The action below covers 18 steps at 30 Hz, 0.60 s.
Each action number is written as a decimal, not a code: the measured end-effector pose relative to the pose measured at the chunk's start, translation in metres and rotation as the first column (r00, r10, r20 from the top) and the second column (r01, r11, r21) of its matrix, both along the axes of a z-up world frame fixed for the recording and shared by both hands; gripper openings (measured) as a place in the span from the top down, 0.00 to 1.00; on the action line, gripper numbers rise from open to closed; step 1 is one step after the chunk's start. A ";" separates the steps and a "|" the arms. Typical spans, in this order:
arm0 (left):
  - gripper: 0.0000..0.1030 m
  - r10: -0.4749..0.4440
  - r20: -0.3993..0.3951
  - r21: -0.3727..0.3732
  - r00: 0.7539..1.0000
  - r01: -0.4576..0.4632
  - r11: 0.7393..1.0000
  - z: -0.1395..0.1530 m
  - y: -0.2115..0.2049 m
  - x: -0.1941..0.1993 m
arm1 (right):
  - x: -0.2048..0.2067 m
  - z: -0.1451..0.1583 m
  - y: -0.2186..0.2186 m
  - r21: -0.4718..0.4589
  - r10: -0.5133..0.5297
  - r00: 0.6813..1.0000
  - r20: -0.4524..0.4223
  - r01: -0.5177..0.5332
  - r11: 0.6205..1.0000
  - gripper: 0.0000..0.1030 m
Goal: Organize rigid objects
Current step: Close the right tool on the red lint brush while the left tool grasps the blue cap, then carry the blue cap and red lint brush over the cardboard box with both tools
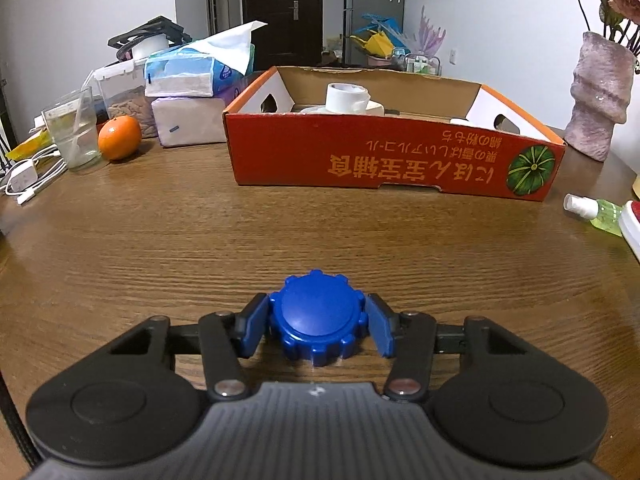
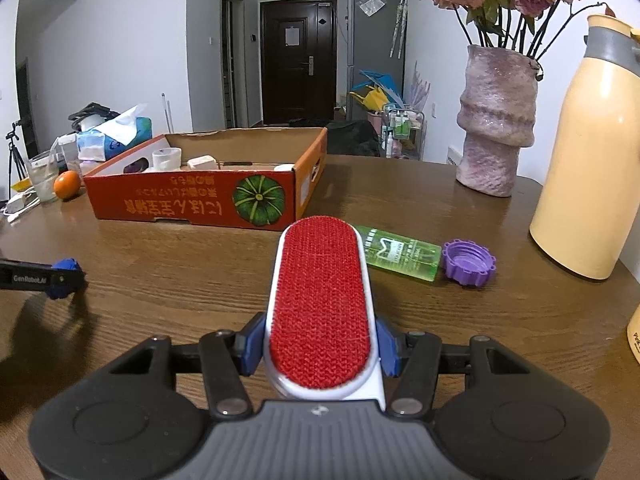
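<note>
**Both grippers loaded, box still ahead**

Left gripper [image 1: 318, 326]: fingers [image 1: 253, 330] sit either side of a blue ridged cap [image 1: 318, 316] w/ pads against its rim, so it looks grasped. Cap is low over the wood tabletop [image 1: 160, 240], near the front edge; can't tell if it's resting or just lifted. From the right wrist view the same gripper [image 2: 66, 276] shows at far left, blue cap peeking past its tip.

Right gripper [image 2: 320, 350]: fingers [image 2: 251, 346] clamped on a lint brush [image 2: 320, 304], red fabric face up, white body, long axis pointing away twd the box.

Orange cardboard box [image 1: 360, 160] sits mid-tabletop, open top, pumpkin print on the front wall. Inside: white tape roll [image 1: 346, 98] plus other white bits, too small to ID.

Right of the brush on the tabletop: green flat bottle [image 2: 400, 254] lying down, purple cap [image 2: 469, 262] just beside it, open side up.

Further right: pink vase [image 2: 496, 120] w/ dried roses, cream thermos [image 2: 588, 160]. Left of box: orange [image 1: 119, 137], glass [image 1: 74, 132], tissue packs [image 1: 188, 76], charger & cable [image 1: 24, 180].
</note>
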State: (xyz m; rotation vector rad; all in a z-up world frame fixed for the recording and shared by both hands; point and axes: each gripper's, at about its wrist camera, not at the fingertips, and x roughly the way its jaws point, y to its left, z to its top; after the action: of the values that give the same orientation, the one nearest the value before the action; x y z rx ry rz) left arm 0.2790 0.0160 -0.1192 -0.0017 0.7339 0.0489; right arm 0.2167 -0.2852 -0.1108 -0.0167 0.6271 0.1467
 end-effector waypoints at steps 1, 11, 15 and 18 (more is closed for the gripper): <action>0.48 -0.002 0.003 0.001 1.000 0.002 1.000 0.001 0.000 0.000 | 0.001 0.001 0.001 0.002 0.000 1.000 0.000 0.000 1.000 0.47; 0.48 0.005 0.060 -0.006 0.998 -0.005 1.000 0.017 0.004 -0.001 | 0.011 0.012 0.023 0.035 0.016 0.999 0.029 -0.017 0.999 0.47; 0.48 0.006 0.087 -0.024 0.996 -0.003 1.000 0.028 0.005 0.002 | 0.017 0.019 0.034 0.053 0.026 0.999 0.044 -0.028 0.998 0.47; 0.48 0.008 0.111 -0.033 0.994 -0.004 0.999 0.037 0.004 0.005 | 0.023 0.025 0.043 0.061 0.035 0.998 0.053 -0.038 0.997 0.47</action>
State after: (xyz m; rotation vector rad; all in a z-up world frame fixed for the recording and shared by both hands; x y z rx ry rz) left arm 0.2838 0.0197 -0.0818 -0.0376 0.6230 0.0423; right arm 0.2393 -0.2421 -0.0857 0.0274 0.5702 0.2006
